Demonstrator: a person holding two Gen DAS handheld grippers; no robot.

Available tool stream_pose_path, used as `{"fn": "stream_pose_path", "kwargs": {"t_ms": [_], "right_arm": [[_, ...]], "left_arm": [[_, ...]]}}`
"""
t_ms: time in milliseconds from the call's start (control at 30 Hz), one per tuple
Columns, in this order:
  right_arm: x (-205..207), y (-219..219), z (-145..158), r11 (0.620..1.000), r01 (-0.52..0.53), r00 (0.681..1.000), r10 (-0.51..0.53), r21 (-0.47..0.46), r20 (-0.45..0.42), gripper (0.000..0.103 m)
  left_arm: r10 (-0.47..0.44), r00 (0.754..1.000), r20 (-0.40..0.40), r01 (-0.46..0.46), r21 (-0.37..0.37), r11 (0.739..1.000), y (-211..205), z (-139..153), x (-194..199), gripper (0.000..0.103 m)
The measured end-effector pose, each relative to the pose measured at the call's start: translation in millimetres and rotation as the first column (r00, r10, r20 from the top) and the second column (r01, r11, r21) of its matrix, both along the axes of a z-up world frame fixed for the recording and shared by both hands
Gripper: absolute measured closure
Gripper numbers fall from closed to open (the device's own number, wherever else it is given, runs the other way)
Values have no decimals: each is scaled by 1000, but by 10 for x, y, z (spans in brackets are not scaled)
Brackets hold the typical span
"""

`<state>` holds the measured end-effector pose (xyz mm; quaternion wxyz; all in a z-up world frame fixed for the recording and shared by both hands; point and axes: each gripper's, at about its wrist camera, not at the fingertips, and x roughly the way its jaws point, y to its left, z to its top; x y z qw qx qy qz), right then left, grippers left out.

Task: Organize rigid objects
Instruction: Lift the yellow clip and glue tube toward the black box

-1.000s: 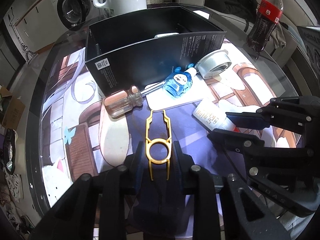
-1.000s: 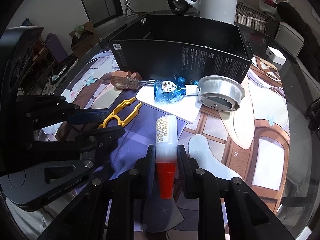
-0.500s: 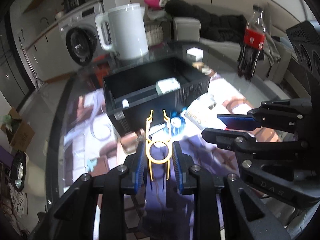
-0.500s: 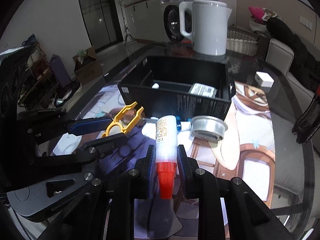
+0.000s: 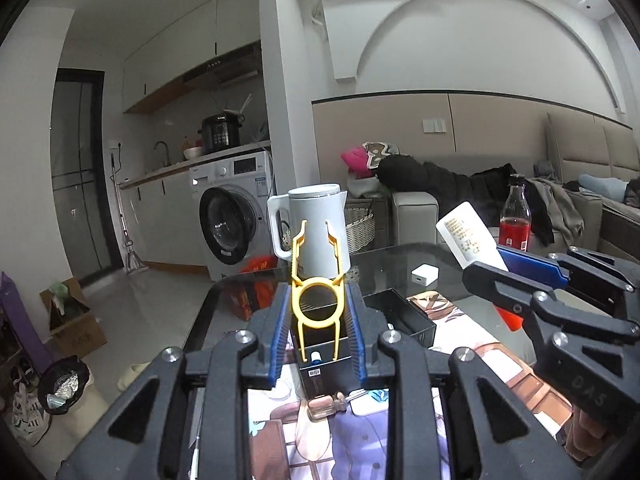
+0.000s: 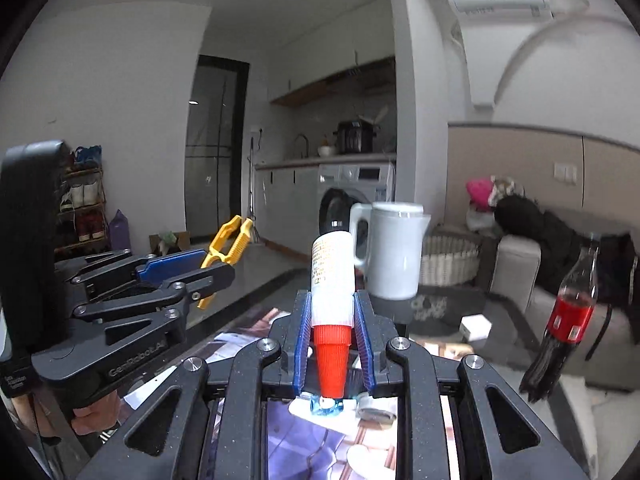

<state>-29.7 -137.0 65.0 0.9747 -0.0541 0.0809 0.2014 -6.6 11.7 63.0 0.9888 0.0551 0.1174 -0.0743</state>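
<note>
My left gripper (image 5: 318,320) is shut on a yellow plastic clip (image 5: 316,280) and holds it upright, high above the table. My right gripper (image 6: 333,328) is shut on a white bottle with a red cap (image 6: 332,280), also lifted and tilted up. The black storage box (image 5: 384,320) sits below and beyond the left gripper. A clear-handled screwdriver (image 5: 326,404) lies on the mat in front of the box. A small blue bottle (image 6: 323,404) shows under the right gripper. The right gripper with its bottle (image 5: 468,236) shows at the right of the left wrist view.
A white kettle (image 5: 316,232) stands behind the box. A cola bottle (image 6: 564,312) stands at the table's far right edge. A small white cube (image 5: 425,274) lies on the glass table (image 5: 448,256). A metal tin (image 6: 376,410) lies by the blue bottle.
Both grippers have risen and tilted upward with their objects, from just over the table to well above it. The views now show the room rather than the tabletop.
</note>
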Motion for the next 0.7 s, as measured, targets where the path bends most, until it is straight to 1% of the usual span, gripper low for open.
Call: {"fn": "stream_pose_path", "kwargs": {"t_ms": [133, 267, 567, 700], "right_arm": [[-48, 58, 29, 1000, -10, 1000, 10, -4, 7, 82], [-66, 36, 83, 1000, 1, 1000, -1, 9, -2, 82], [78, 5, 106, 999, 19, 999, -18, 31, -29, 82], [215, 10, 135, 999, 33, 998, -31, 34, -53, 82]], "left_arm": [[1, 1000, 0, -1, 4, 1000, 42, -19, 3, 78], [2, 1000, -11, -2, 5, 1000, -12, -20, -11, 78], [-13, 999, -29, 13, -2, 1000, -109, 16, 85, 78], [-11, 999, -53, 10, -30, 1000, -76, 51, 223, 78]]}}
